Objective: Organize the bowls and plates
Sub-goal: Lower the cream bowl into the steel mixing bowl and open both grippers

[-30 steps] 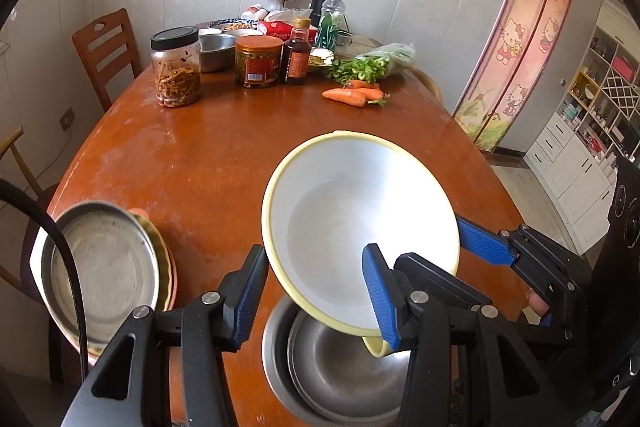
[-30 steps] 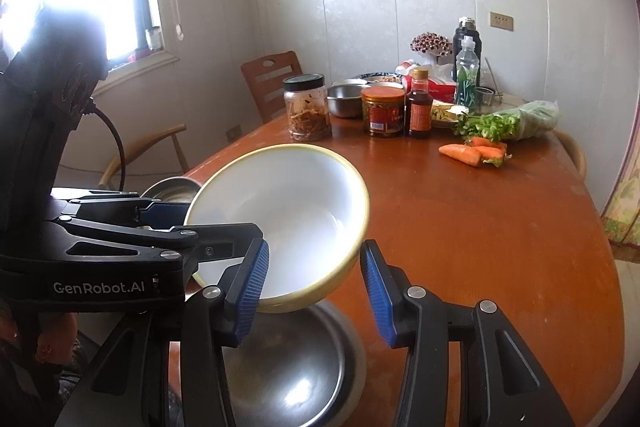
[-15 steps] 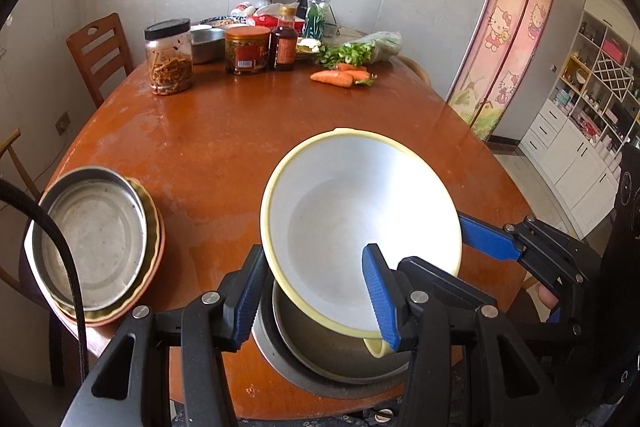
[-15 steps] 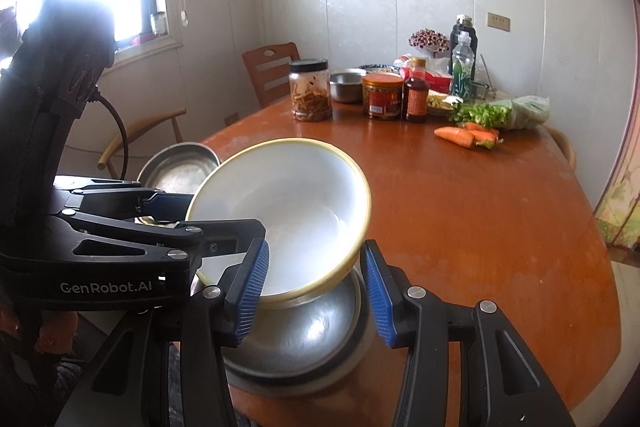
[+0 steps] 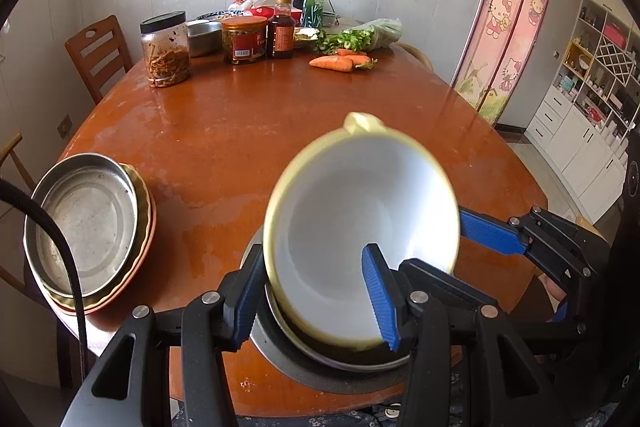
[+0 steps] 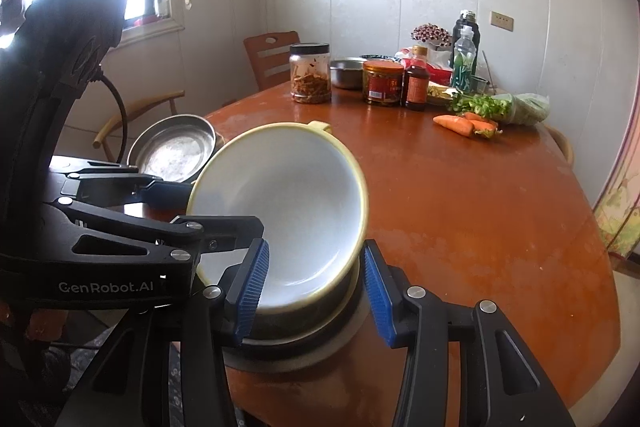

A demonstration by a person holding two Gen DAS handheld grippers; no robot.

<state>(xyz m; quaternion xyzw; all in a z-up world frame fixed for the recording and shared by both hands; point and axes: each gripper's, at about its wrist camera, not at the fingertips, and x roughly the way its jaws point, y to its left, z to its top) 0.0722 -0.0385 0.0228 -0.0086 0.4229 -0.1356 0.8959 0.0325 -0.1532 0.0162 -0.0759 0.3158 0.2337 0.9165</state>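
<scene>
Lower now than half a second ago, the white bowl with the yellow rim has tipped toward the cameras and its bottom edge sits in the steel bowl at the table's near edge; its outline is blurred, so it looks to be in motion. One small lug on the rim points toward the far side of the table.

The left gripper pinches the near rim, one blue pad outside the wall and the other inside the bowl. The right gripper frames the bowl's lower edge and the steel bowl with its jaws spread; I cannot tell whether either pad touches.

My reading is that the step in hand is nesting the bowl. Next, it must be levelled until it seats flat, then released by the left gripper, with care that the steel bowl does not slide off the edge.

At the table's left edge a steel plate tops a stack of plates. Jars, bottles and carrots stand at the far edge.
</scene>
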